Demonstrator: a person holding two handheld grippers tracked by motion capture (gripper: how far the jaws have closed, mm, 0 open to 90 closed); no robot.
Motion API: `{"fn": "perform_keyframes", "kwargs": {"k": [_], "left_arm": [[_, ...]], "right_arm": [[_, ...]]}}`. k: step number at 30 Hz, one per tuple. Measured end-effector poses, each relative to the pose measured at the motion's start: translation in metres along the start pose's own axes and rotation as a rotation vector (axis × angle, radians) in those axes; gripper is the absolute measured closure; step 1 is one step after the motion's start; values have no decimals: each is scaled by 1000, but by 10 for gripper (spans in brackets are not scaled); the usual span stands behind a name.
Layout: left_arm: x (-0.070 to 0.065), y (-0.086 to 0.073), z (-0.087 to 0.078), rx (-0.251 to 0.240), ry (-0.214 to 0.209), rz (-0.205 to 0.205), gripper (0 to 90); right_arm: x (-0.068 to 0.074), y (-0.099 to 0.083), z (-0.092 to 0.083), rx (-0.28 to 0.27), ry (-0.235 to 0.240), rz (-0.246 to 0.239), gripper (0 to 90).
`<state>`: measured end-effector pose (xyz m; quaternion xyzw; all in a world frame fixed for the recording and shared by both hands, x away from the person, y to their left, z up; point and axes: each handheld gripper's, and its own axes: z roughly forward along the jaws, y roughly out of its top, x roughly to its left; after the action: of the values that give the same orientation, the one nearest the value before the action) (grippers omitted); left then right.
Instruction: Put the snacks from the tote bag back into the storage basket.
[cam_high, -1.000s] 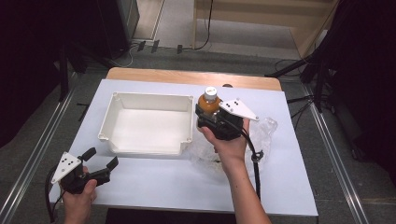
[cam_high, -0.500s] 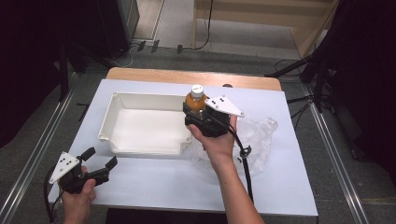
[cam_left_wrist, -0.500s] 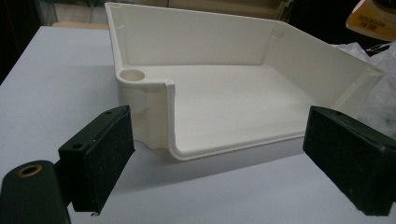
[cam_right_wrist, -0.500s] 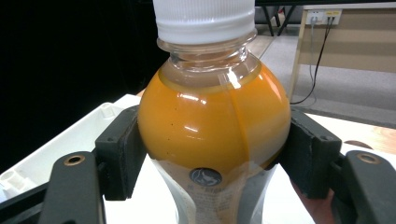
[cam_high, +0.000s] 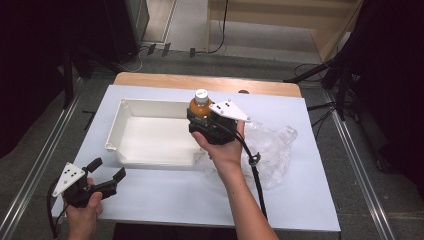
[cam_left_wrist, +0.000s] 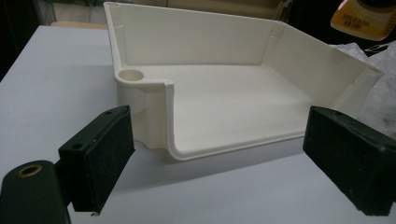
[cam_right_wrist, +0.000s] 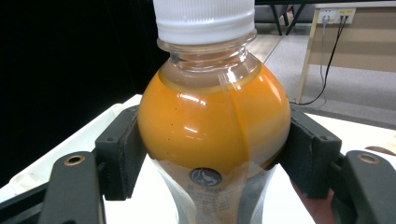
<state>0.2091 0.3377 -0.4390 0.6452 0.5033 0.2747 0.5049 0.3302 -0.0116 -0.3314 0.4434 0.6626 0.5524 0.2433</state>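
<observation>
A bottle of orange drink (cam_high: 200, 106) with a white cap stands upright in my right gripper (cam_high: 204, 120), whose jaws are shut on its body (cam_right_wrist: 212, 126). It hangs over the right wall of the white bin (cam_high: 131, 156). At the table's front left corner my left gripper (cam_high: 106, 175) stands open with nothing between its pads (cam_left_wrist: 100, 158). It faces the bin's near corner (cam_left_wrist: 140, 84); the bottle's label (cam_left_wrist: 362, 18) shows at that view's top right.
A crumpled clear plastic bag (cam_high: 272, 150) lies right of the bin, under my right forearm. The white tabletop (cam_high: 165, 195) ends at a wooden strip (cam_high: 200, 82) at the back. Dark stands and cables lie on the floor beyond.
My right gripper has carried the bottle leftward, from beside the bin's right wall to above it. My left gripper has stayed where it was.
</observation>
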Motion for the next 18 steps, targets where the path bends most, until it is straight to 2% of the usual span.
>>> {"fn": "perform_keyframes", "kwargs": {"k": [18], "left_arm": [[1,0,1,3,4,-11,91]], "right_arm": [[9,-10,14,28,14,-8,308]]}}
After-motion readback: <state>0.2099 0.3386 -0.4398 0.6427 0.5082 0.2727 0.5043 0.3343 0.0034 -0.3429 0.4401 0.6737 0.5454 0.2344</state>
